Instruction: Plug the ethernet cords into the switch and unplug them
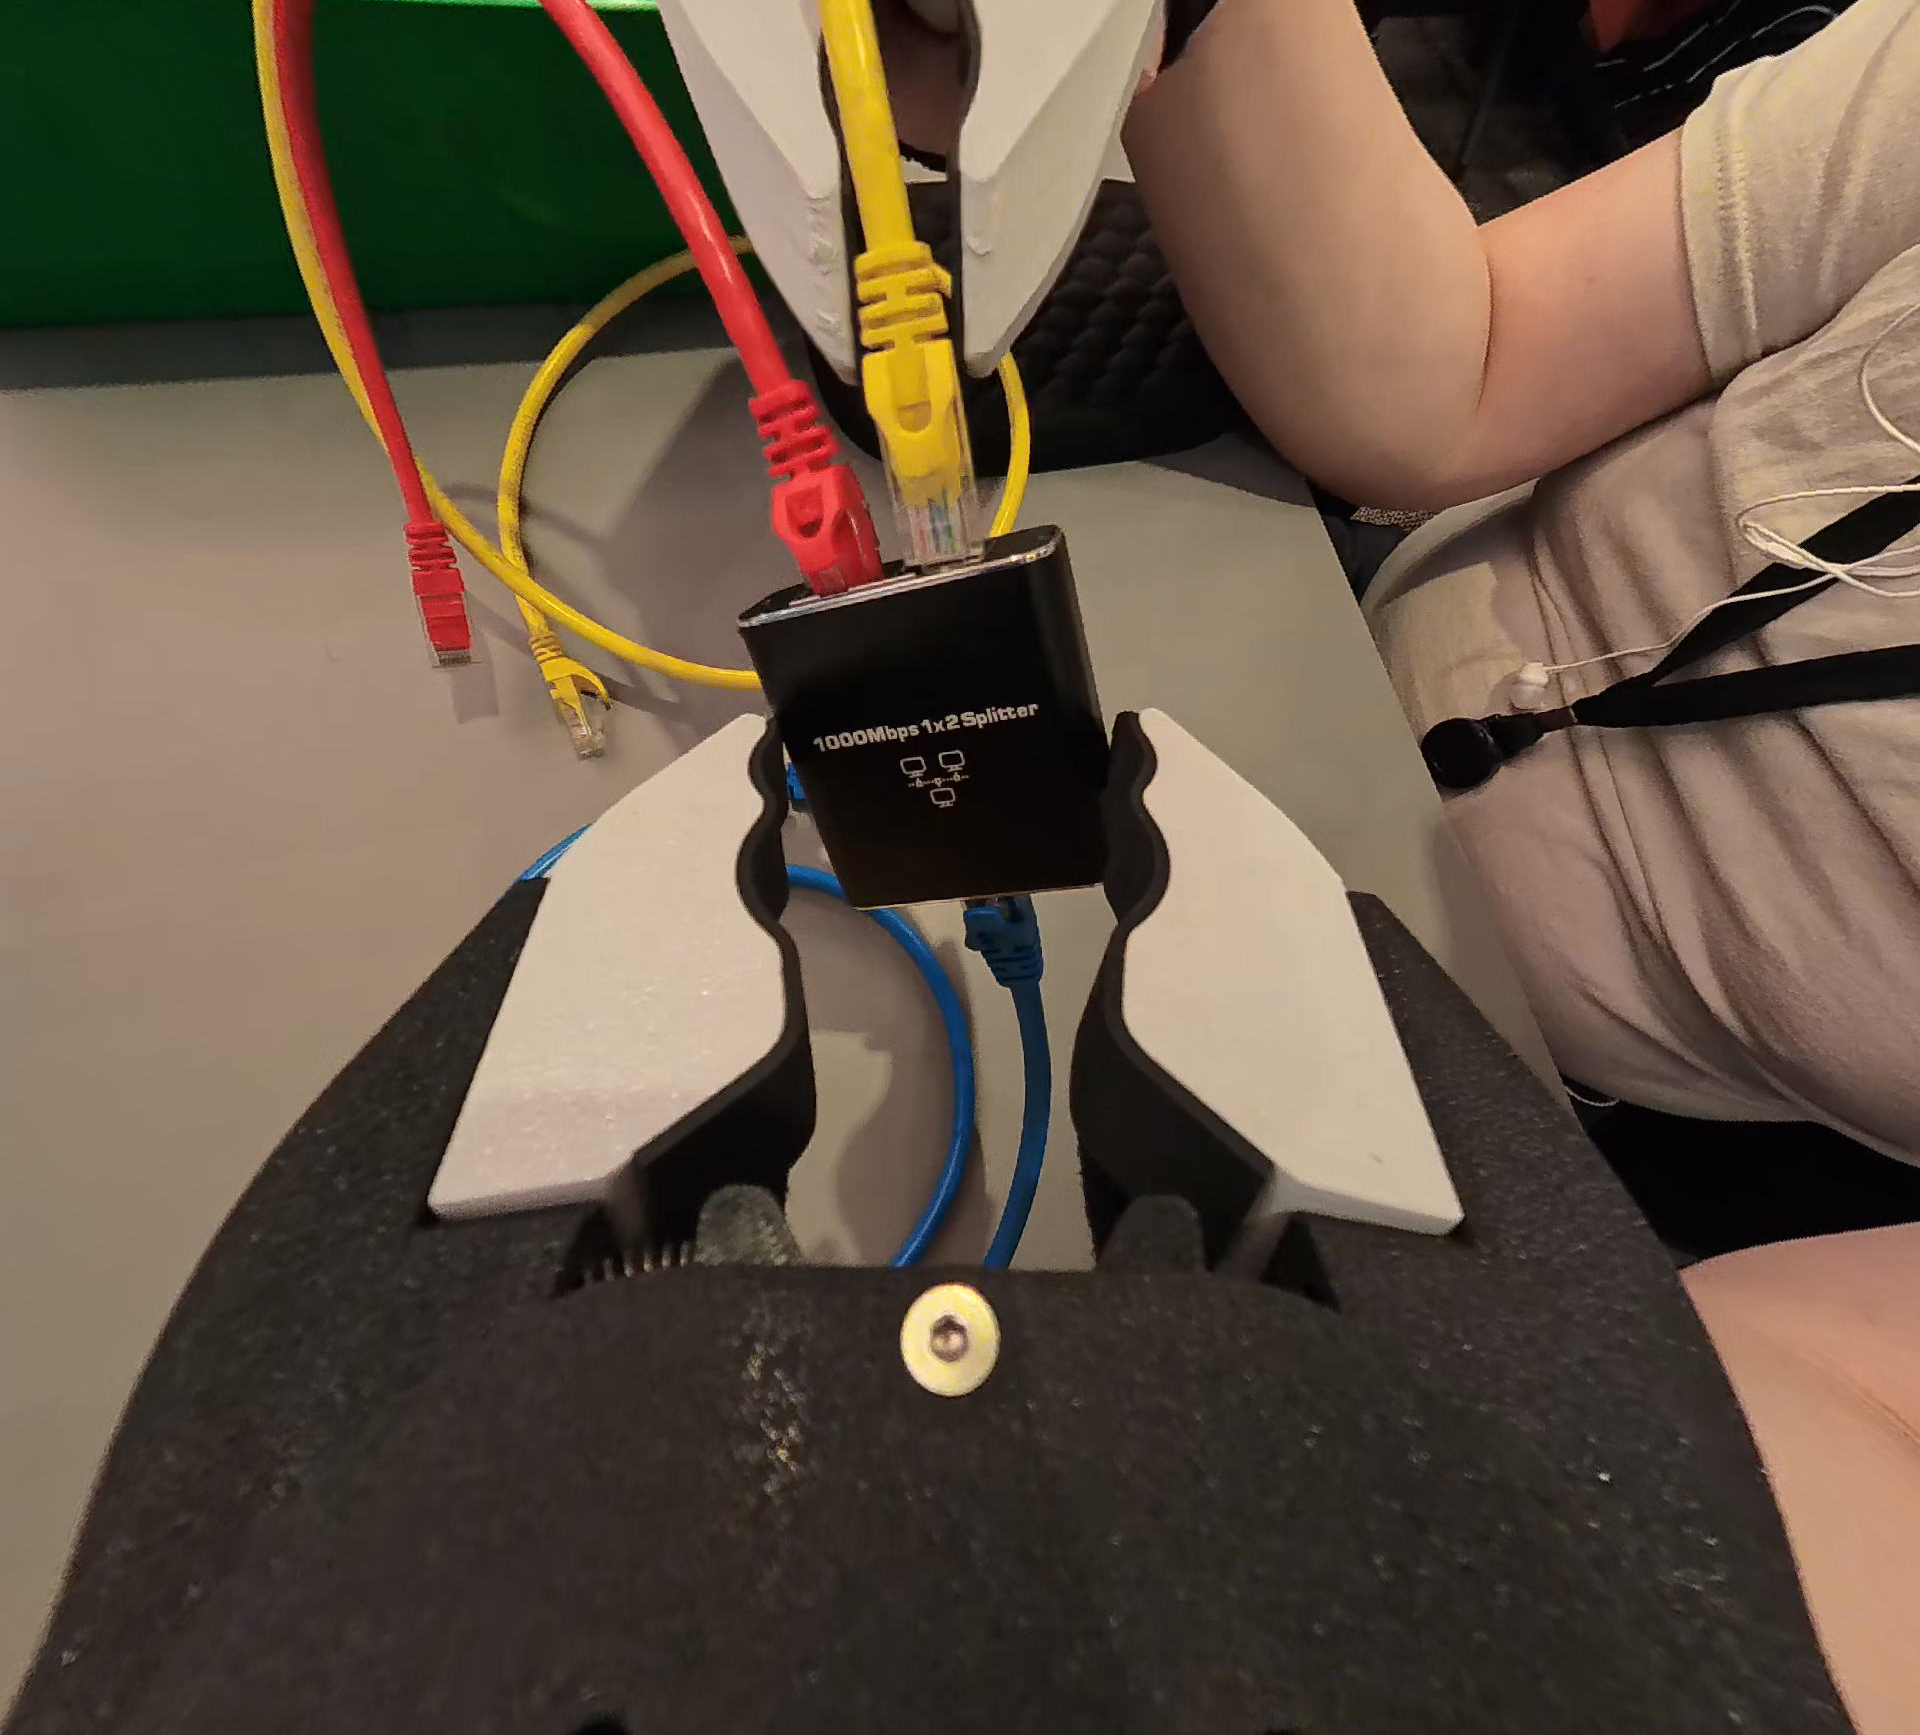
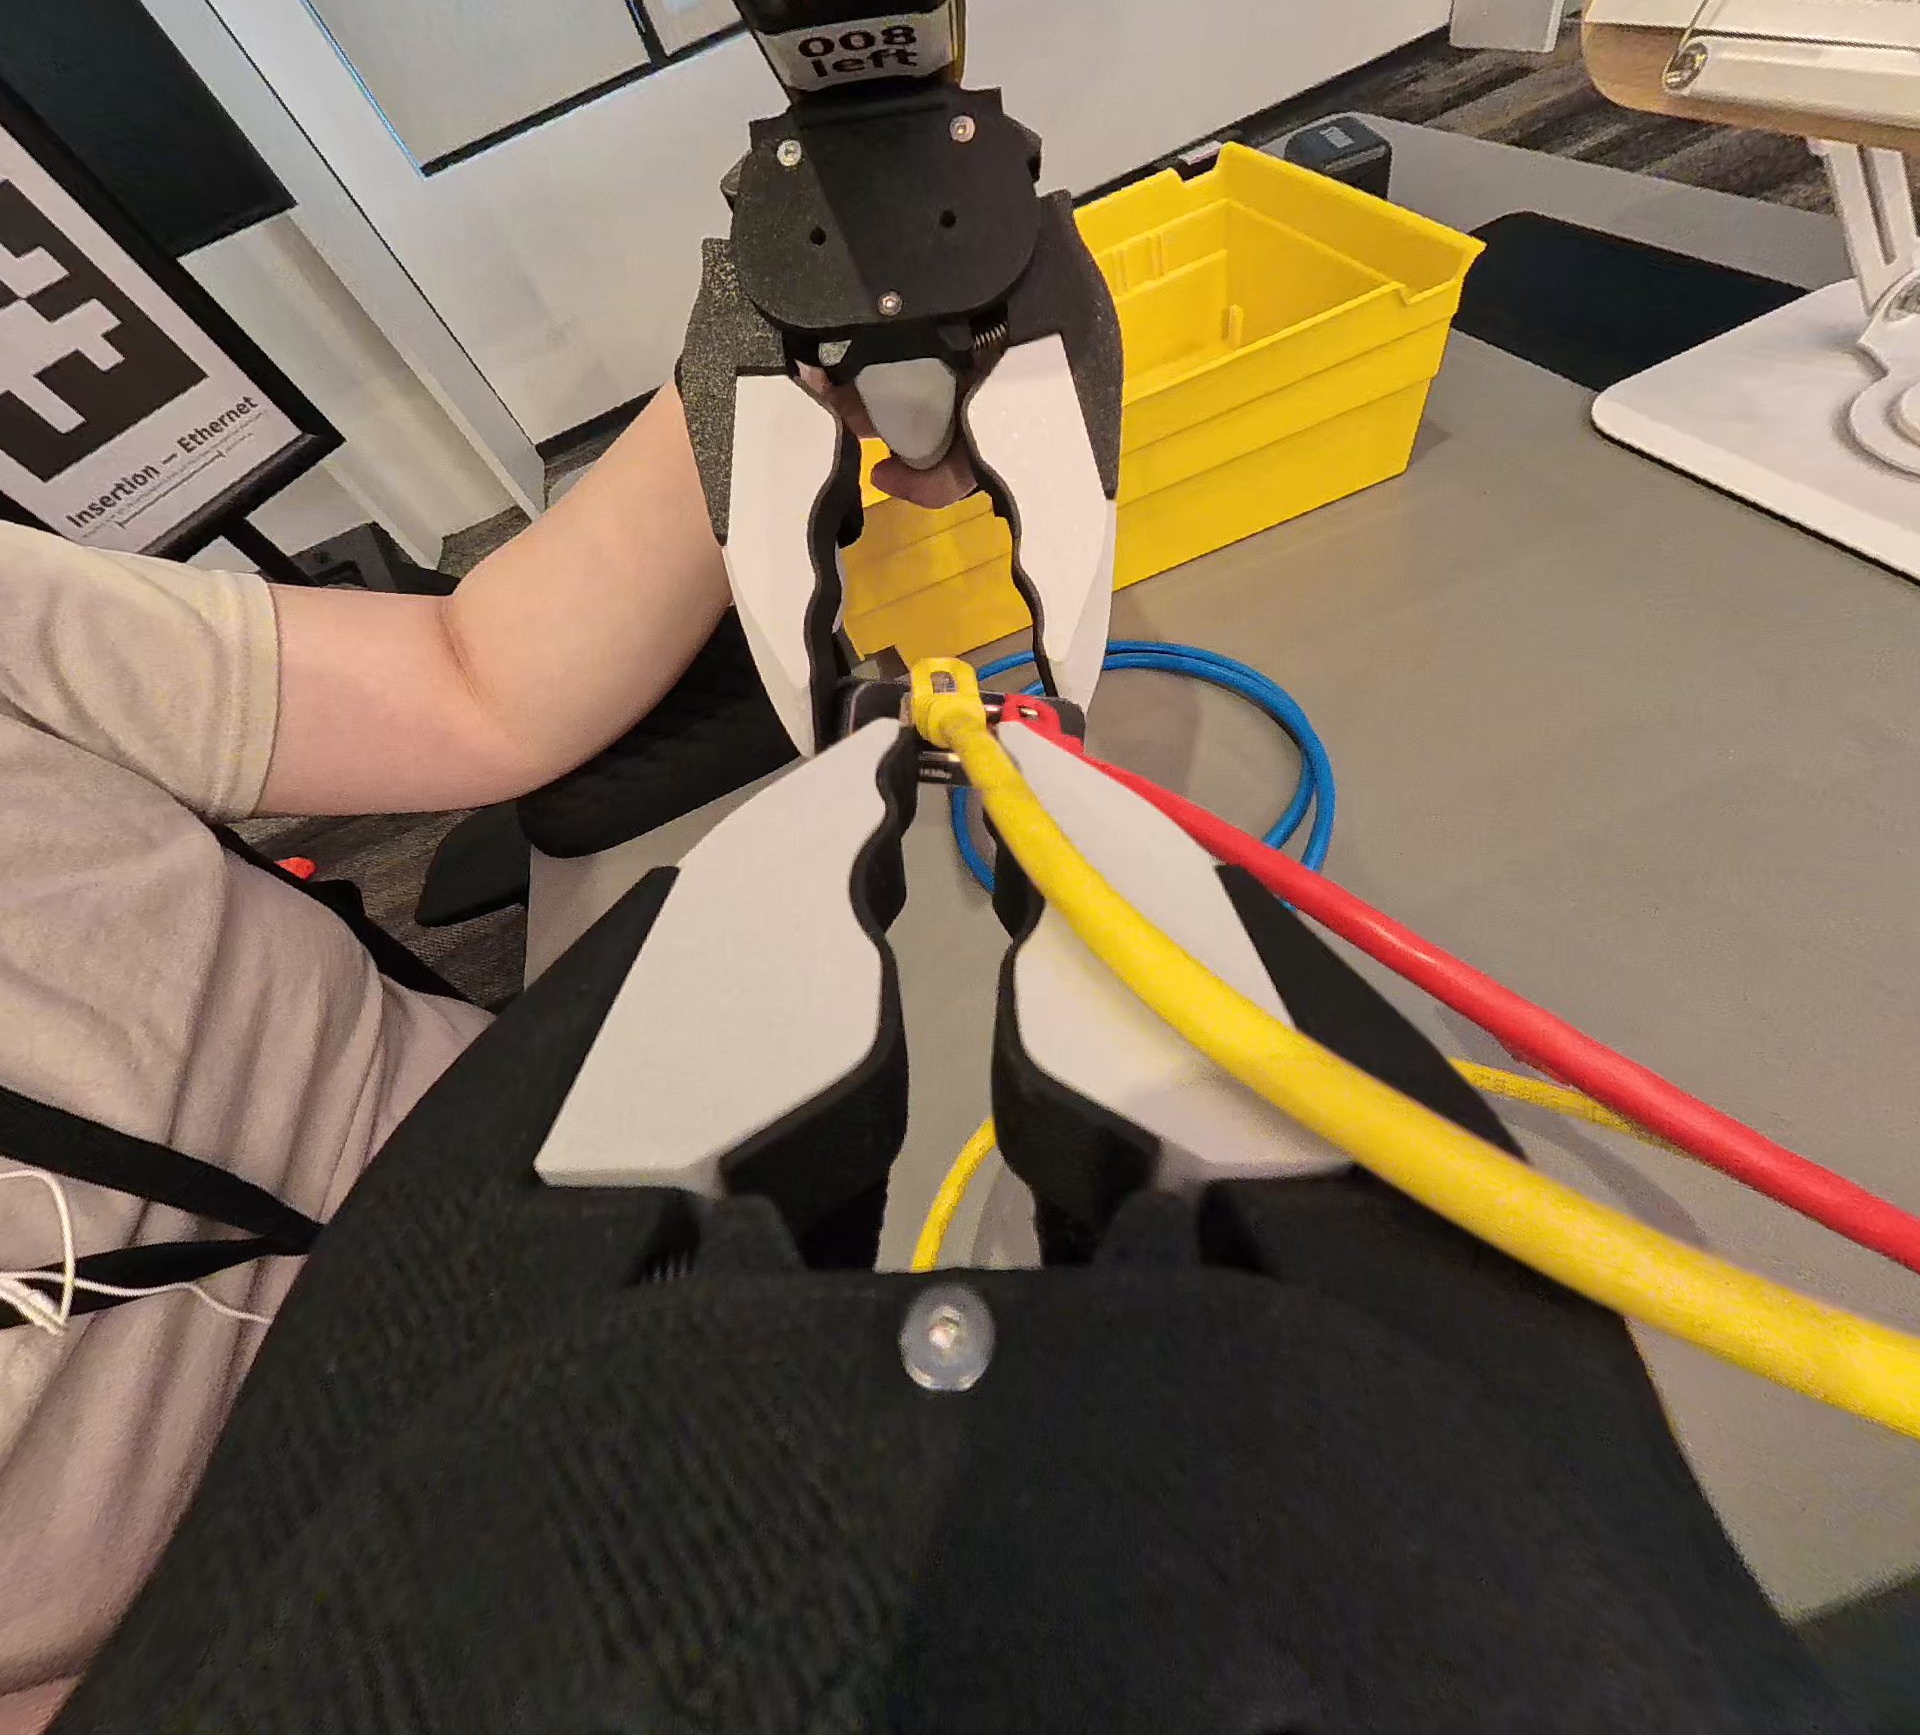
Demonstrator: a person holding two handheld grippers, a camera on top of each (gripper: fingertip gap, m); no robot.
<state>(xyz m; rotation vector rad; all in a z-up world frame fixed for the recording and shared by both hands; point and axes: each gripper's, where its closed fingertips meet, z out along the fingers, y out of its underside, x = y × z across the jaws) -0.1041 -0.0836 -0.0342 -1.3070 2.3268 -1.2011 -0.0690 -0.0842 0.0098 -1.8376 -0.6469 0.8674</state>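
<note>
Switch: a small black box (image 1: pixel 940 750) with white print on its face, held above the grey table (image 1: pixel 208 750), tilted so its two-port end faces up and away from the left wrist camera.
Red cord: its plug (image 1: pixel 826 527) sits in the port on the left of the box as the left wrist view shows it; the cable arcs up and back down, and its free plug (image 1: pixel 442 610) lies on the table.
Yellow cord: the clear tip of its plug (image 1: pixel 940 527) is at the mouth of the other port, just entering it; how deep it sits cannot be told. Its free plug (image 1: pixel 571 698) lies beside the red one.
Blue cord: plugged into the near end of the box (image 1: pixel 1003 942) and coiled on the table below.
Left gripper (image 1: pixel 940 812): jaws wide apart, the two black pads pressed against the side walls of the box, carrying it.
Right gripper (image 2: pixel 940 724): jaws nearly together, clamped on the yellow plug's boot, with the cable trailing out over one finger.
Left arm pose: bare forearm (image 2: pixel 499 677) reaching over the table edge, gripper pointing down at the box.
Right arm pose: forearm (image 1: pixel 1351 283) bent at the elbow, gripper coming down on the box from above, opposite the left one.
Surroundings: a yellow bin (image 2: pixel 1278 376) behind the left gripper, a green bin (image 1: pixel 156 127) on the other side.
</note>
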